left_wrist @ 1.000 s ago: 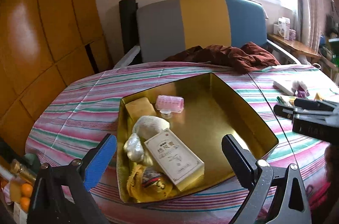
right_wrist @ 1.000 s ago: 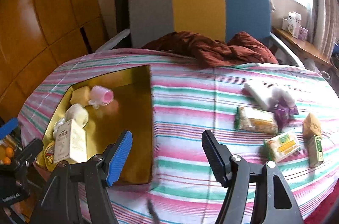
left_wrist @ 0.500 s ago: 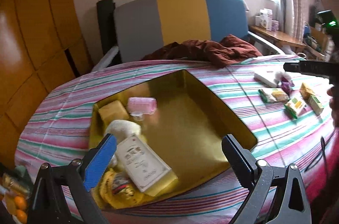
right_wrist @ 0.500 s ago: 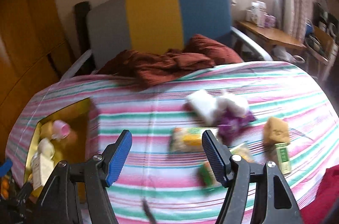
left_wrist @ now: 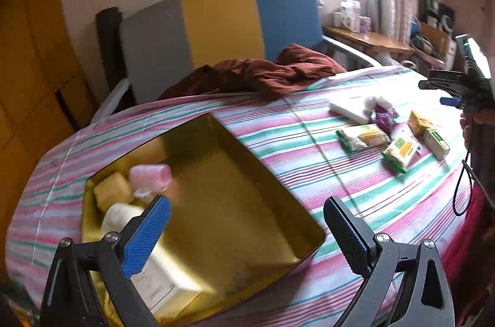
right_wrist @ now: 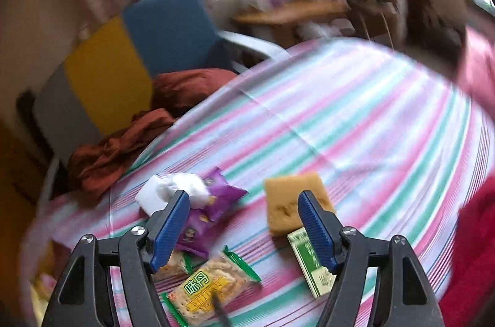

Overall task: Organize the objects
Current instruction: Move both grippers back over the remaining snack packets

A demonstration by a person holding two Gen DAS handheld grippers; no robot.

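Two tongs, both empty: the left tongs (left_wrist: 247, 229) gape wide over the gold rectangular metal tin (left_wrist: 235, 203) on the striped-cloth desk (left_wrist: 355, 188), while the right tongs (right_wrist: 244, 226) hang over the loose snacks, jaws opening. Nearest them, below and between the pads, lies the yellow-green cracker packet (right_wrist: 207, 293), long axis slanting up rightward. Motion blur smears the tin's contents and the room.
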